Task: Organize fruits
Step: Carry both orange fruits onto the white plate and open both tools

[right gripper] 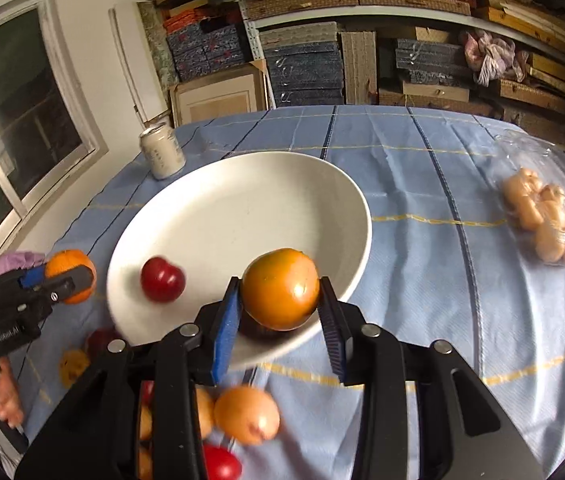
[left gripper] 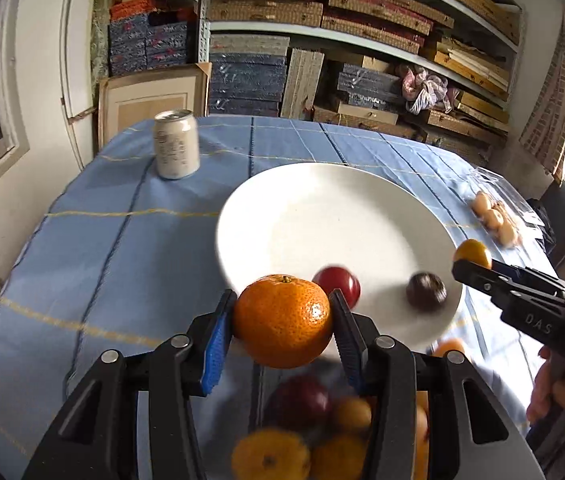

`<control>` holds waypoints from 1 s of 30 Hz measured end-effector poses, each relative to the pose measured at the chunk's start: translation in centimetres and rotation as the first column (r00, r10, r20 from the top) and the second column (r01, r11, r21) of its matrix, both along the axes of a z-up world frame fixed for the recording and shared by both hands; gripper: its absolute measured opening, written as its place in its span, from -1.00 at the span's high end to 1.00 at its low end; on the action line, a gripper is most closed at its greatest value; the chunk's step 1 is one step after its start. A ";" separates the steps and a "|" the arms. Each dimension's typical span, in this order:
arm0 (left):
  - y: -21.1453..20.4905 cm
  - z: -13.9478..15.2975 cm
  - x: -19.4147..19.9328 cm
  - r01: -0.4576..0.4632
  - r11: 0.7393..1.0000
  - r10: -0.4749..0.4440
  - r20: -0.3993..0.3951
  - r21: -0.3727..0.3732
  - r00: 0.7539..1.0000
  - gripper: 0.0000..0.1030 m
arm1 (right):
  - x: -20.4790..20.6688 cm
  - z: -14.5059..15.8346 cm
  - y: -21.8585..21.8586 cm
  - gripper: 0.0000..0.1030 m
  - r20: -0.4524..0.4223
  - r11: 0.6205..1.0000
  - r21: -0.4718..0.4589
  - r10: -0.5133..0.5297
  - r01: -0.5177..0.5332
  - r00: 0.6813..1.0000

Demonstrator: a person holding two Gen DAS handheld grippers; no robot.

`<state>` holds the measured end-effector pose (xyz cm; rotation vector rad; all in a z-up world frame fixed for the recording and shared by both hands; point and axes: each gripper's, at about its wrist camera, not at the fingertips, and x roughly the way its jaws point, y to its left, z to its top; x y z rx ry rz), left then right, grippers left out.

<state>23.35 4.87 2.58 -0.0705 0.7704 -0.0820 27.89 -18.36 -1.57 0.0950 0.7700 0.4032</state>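
Behind the white plate [left gripper: 282, 208], a can [left gripper: 174, 146] stands far left on the desk [left gripper: 122, 248]; a bagged item [right gripper: 542, 216] lies right. Left gripper [left gripper: 282, 320] fingers clamp a mandarin [left gripper: 282, 320] at the plate's near rim. Right gripper [right gripper: 280, 312] fingers clamp a yellow-orange fruit [right gripper: 280, 288] over the plate, which holds a red plum [right gripper: 162, 284] and dark plum [left gripper: 426, 292].

Left wrist view: plate [left gripper: 302, 216] sits mid-frame on the table [left gripper: 122, 248], can [left gripper: 175, 145] at upper left, bagged fruit [left gripper: 496, 220] at right edge
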 end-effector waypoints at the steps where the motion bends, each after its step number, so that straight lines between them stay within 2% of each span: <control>1: -0.1 -0.3 1.0 -0.002 1.000 0.002 -0.010 0.002 1.000 0.07 | 0.6 -0.2 0.1 0.28 -0.005 1.000 0.005 -0.003 0.003 1.000; 6: 0.0 -2.5 4.4 -0.003 1.000 0.003 -0.072 0.003 0.997 0.07 | 3.1 -1.6 1.1 0.27 -0.026 1.000 -0.011 0.014 -0.014 1.000; 9: 0.3 -2.9 4.7 -0.007 1.000 0.007 -0.065 -0.001 0.998 0.06 | 3.5 -2.0 1.6 0.27 -0.029 0.999 -0.029 0.031 -0.032 0.999; 11: 0.3 -3.0 4.8 -0.009 1.000 0.009 -0.058 -0.006 0.998 -0.06 | 3.6 -2.2 1.6 0.24 -0.022 0.999 -0.033 0.032 -0.033 0.999; 14: 0.2 -2.6 4.6 -0.008 1.000 0.009 -0.045 0.009 0.999 -0.12 | 3.3 -2.0 1.3 0.11 -0.002 0.999 -0.046 0.020 -0.020 1.000; 20: 1.4 -0.7 1.7 -0.022 0.999 0.022 -0.016 0.023 1.000 -0.17 | 1.6 -1.0 0.7 0.05 0.026 0.999 -0.035 0.024 -0.023 0.999; 23: 2.5 -0.3 -1.3 -0.036 0.999 0.036 -0.009 0.015 0.999 -0.38 | -0.1 -0.3 0.2 -0.17 0.039 0.999 -0.029 0.020 -0.019 0.999; 28: 3.0 -1.2 -5.6 -0.025 0.999 0.026 -0.014 0.046 1.000 -0.41 | -4.8 0.4 -1.1 -0.44 0.058 0.999 -0.029 0.028 -0.027 0.998; 30: 3.1 -1.7 -7.2 -0.022 0.999 0.022 -0.011 0.047 1.000 -0.42 | -7.4 0.4 -2.2 -0.61 0.082 0.999 -0.040 0.024 -0.020 0.996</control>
